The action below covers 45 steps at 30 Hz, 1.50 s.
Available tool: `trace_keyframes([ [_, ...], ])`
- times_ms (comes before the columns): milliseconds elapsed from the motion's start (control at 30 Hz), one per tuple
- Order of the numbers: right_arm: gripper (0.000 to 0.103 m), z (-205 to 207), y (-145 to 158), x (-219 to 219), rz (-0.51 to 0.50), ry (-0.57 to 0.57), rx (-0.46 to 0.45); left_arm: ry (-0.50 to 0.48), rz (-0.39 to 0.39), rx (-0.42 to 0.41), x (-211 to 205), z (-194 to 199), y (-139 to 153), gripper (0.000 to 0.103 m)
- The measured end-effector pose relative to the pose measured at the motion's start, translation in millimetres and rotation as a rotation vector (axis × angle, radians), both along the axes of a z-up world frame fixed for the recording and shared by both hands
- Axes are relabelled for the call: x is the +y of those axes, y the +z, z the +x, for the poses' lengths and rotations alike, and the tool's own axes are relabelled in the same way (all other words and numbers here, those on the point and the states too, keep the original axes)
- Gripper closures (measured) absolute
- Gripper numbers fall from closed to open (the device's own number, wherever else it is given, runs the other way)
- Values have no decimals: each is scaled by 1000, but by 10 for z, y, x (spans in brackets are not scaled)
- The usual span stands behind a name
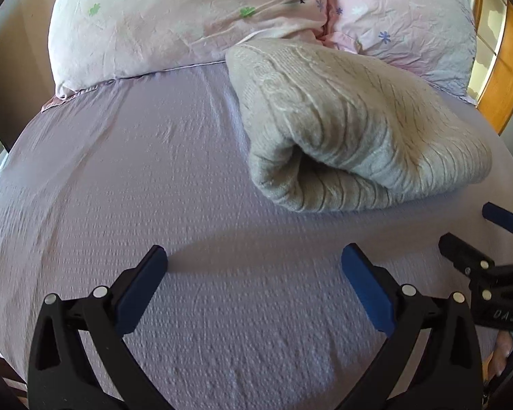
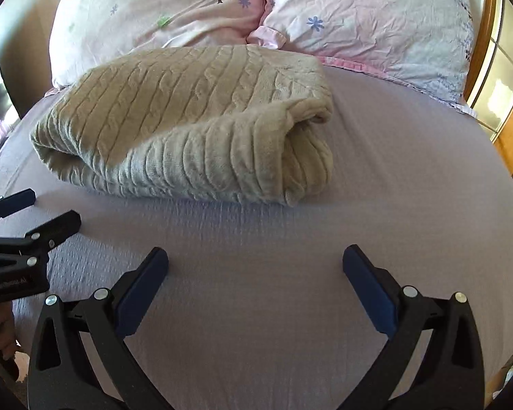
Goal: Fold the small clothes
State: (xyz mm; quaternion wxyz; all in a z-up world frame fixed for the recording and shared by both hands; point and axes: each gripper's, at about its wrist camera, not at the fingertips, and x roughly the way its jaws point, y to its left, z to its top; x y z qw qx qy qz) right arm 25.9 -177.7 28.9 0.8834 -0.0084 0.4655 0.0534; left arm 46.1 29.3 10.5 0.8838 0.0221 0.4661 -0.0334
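Note:
A beige cable-knit garment (image 1: 352, 126) lies folded in a thick bundle on the lilac bed sheet (image 1: 154, 177); it also shows in the right wrist view (image 2: 195, 126). My left gripper (image 1: 254, 256) is open and empty, hovering over the sheet short of the bundle, which lies ahead to its right. My right gripper (image 2: 255, 256) is open and empty, a short way in front of the bundle's near edge. The right gripper shows at the right edge of the left wrist view (image 1: 472, 229), and the left gripper at the left edge of the right wrist view (image 2: 48, 208).
Two pink floral pillows (image 1: 188, 20) (image 2: 369, 17) lie against the head of the bed behind the garment. A wooden frame (image 2: 509, 130) stands at the right. The sheet (image 2: 393, 177) stretches wide around the bundle.

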Motion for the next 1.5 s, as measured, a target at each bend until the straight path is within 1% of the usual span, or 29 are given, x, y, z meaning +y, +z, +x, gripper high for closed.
trace_keyframes([
  [233, 1, -20, 16, 1, -5, -6, -24, -15, -3, -26, 11, -12, -7, 2],
  [433, 1, 3, 22, 9, -3, 27, -27, -9, -2, -17, -1, -39, -4, 2],
  [1500, 1, 2, 19, 13, -3, 30, -28, -10, -2, -10, -4, -38, 1, 2],
])
